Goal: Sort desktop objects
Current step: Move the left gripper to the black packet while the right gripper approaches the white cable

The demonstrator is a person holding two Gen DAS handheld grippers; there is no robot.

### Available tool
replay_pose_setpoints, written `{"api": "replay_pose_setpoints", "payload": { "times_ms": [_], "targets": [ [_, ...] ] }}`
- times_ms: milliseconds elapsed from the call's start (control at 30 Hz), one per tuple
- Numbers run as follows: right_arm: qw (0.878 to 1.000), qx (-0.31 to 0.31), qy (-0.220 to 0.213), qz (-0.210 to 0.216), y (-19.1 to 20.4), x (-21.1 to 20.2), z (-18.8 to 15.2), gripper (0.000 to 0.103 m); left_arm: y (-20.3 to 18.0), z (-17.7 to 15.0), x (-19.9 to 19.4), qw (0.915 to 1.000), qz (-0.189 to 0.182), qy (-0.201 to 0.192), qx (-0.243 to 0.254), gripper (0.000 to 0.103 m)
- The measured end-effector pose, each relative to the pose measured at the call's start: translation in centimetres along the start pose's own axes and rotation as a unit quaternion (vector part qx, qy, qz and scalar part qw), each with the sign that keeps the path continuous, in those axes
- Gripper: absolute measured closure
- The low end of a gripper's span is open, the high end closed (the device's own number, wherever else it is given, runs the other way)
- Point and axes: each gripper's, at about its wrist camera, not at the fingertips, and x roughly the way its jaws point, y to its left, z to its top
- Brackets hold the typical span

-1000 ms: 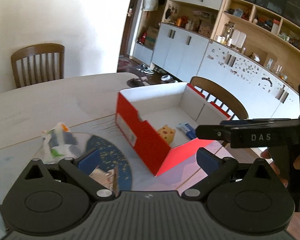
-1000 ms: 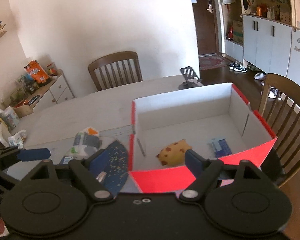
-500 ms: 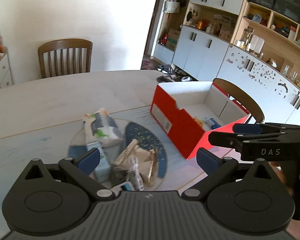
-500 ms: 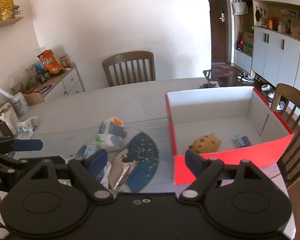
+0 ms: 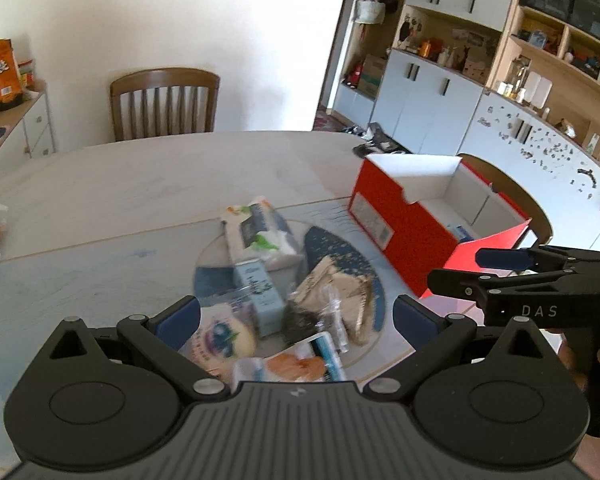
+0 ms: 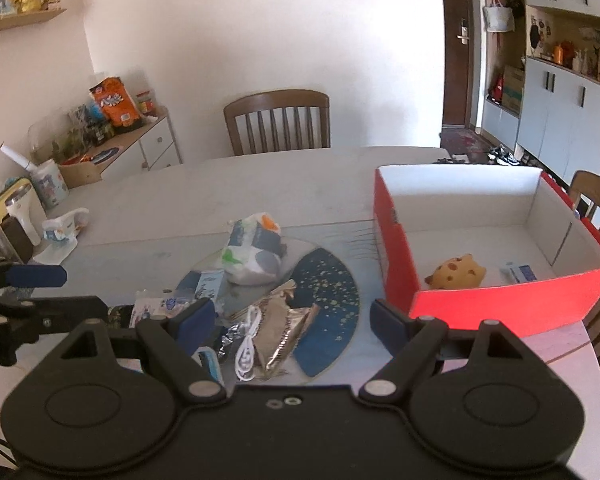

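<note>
A pile of small things lies on a round blue mat [image 6: 328, 280]: a white tissue pack [image 6: 252, 256], a light blue carton [image 5: 260, 292], a crumpled foil wrapper [image 6: 284, 324] and a coiled white cable [image 6: 248, 344]. To its right stands a red box [image 6: 496, 304] with white inside, holding a yellow cheese-shaped toy [image 6: 456, 274] and a small blue packet [image 6: 518, 272]. My left gripper [image 5: 296, 316] hangs open over the near side of the pile, nothing between its fingers. My right gripper [image 6: 290, 320] is open too, above the foil wrapper and mat edge.
The pale table [image 5: 140, 184] runs back to a wooden chair [image 5: 164, 104]; a second chair [image 6: 596, 196] stands behind the box. A crumpled wrapper [image 6: 62, 228] and containers [image 6: 24, 212] sit at the table's left end. Cabinets line the right wall.
Both grippers have swung left from the red box toward the pile on the mat and dropped slightly. The box now sits to the right in both views. Both stay open.
</note>
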Motion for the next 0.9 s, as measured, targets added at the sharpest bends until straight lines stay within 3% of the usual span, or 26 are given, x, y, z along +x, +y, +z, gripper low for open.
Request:
{"api": "replay_pose_setpoints", "payload": {
  "times_ms": [900],
  "targets": [
    [0.998,-0.021,0.064,-0.011,3.6,6.7,-3.6,0.021,7.6,-3.1,4.4,0.9924,0.105,0.046,-0.045,0.0]
  ]
}}
